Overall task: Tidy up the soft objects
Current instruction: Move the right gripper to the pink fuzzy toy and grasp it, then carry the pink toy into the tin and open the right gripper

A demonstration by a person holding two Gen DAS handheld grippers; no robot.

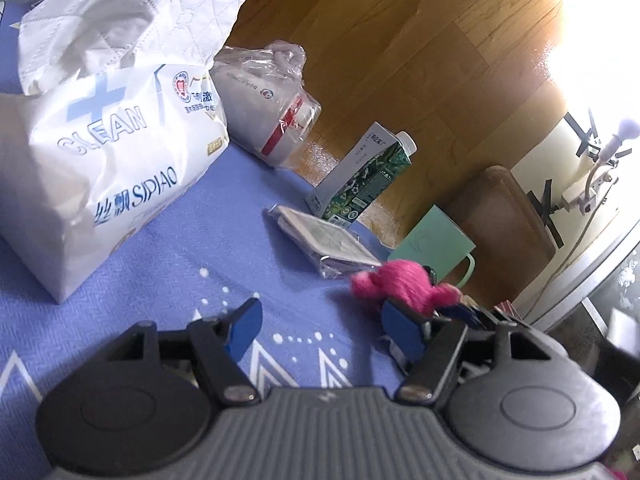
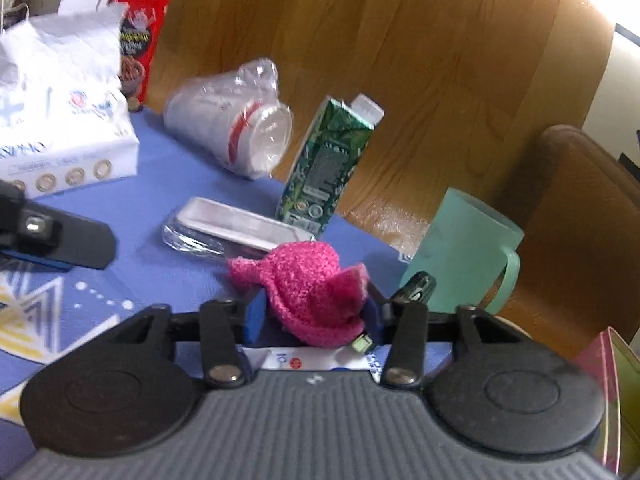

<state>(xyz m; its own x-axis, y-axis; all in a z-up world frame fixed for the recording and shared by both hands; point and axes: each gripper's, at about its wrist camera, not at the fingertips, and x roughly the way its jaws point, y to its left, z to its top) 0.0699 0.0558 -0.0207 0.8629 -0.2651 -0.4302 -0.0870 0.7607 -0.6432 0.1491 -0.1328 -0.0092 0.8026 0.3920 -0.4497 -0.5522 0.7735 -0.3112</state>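
Observation:
A pink fuzzy knit piece (image 2: 312,280) sits between the blue pads of my right gripper (image 2: 316,314), which is shut on it just above the blue tablecloth (image 2: 152,208). The left wrist view shows the same pink piece (image 1: 396,280) just beyond my left gripper's right finger. My left gripper (image 1: 320,312) is open over the cloth with nothing between its pads. One of its fingers (image 2: 68,244) shows at the left edge of the right wrist view.
A white tissue pack (image 1: 100,160) stands at the left. A bagged stack of cups (image 1: 272,116), a green carton (image 1: 360,176), a flat wrapped packet (image 1: 324,244) and a mint mug (image 2: 460,248) line the table's far edge. A red snack box (image 2: 138,36) and brown chair (image 2: 580,220) lie beyond.

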